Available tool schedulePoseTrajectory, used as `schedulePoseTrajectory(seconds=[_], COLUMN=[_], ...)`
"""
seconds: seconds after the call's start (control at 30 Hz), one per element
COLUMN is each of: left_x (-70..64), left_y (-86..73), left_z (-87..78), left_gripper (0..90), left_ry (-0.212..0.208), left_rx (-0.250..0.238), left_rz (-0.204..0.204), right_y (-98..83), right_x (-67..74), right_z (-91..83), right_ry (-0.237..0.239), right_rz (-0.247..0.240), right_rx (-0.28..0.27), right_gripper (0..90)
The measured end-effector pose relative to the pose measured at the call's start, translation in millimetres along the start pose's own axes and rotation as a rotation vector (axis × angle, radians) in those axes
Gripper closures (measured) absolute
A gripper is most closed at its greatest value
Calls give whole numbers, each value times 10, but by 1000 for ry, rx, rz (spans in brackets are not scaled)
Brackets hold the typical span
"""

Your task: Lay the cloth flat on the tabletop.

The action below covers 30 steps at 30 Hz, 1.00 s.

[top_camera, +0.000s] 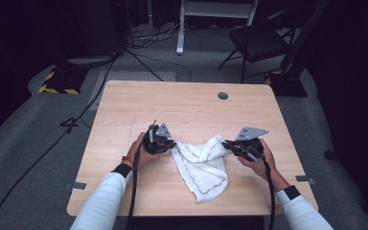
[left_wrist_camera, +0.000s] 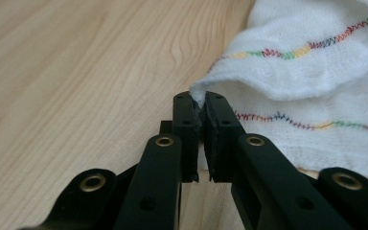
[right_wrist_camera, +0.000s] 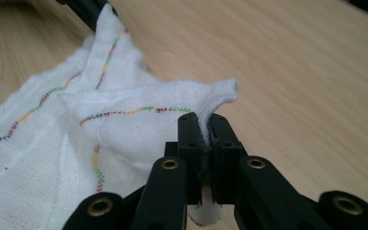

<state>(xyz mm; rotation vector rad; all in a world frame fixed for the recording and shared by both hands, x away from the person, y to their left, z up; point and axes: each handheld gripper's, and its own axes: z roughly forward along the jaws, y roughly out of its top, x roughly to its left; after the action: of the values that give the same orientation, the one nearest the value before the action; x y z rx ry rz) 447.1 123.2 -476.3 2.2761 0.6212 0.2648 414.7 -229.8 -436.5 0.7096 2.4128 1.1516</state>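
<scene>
In the left gripper view the left tongs (left_wrist_camera: pixel 200 103) are closed on a corner of the white cloth (left_wrist_camera: pixel 311 96), a tuft of fabric pinched between the pads; multicoloured zigzag stitching runs across the cloth, a detail the high view renders only as a faint red line. In the right gripper view the right tongs (right_wrist_camera: pixel 205 122) are likewise clamped on another corner, the fabric rising in a peak just past the tips. The high view gives the layout: both sleeved forearms enter from the near edge, the left hand (top_camera: pixel 141 152) and the right hand (top_camera: pixel 258 160) each grasp a tool low over the tabletop (top_camera: pixel 124 110), tips turned inward. The cloth lies crumpled between them, near the middle of the tabletop, its loose end trailing toward the near edge. No legible writing or labels.
</scene>
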Motion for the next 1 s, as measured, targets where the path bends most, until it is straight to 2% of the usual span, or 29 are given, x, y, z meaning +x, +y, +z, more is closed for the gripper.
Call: schedulePoseTrajectory(seconds=[0.03,0.1,0.17,0.27,0.3,0.33,0.37,0.53,0.7,0.83,1.0], left_x=[12,17,1,-34,-43,-56,-92,-141,-135,-158,-155], left_y=[11,48,61,106,126,149,194,260,323,449,516], left_z=[-66,-227,-256,-335,-369,-409,-502,-653,-797,-972,-1056], left_gripper=[852,856,857,859,859,859,859,861,862,862,861], left_ry=[5,0,5,14,14,17,20,25,52,81,99], left_rx=[-20,-78,-84,-99,-107,-120,-149,-186,-208,-250,-267], left_rz=[4,2,9,30,33,33,50,63,63,77,90], right_y=[0,41,54,86,86,92,96,107,104,154,216], right_x=[0,-39,-52,-92,-92,-109,-116,-164,-178,-173,-153], right_z=[0,-155,-202,-366,-366,-443,-487,-695,-815,-916,-955], right_ry=[0,-34,-40,-94,-94,-120,-131,-164,-188,-204,-206], right_rz=[0,12,18,25,25,26,25,52,55,56,67], right_rx=[0,-62,-79,-128,-128,-144,-155,-212,-238,-265,-272], right_gripper=[862,862,863,866,866,867,868,868,869,870,869])
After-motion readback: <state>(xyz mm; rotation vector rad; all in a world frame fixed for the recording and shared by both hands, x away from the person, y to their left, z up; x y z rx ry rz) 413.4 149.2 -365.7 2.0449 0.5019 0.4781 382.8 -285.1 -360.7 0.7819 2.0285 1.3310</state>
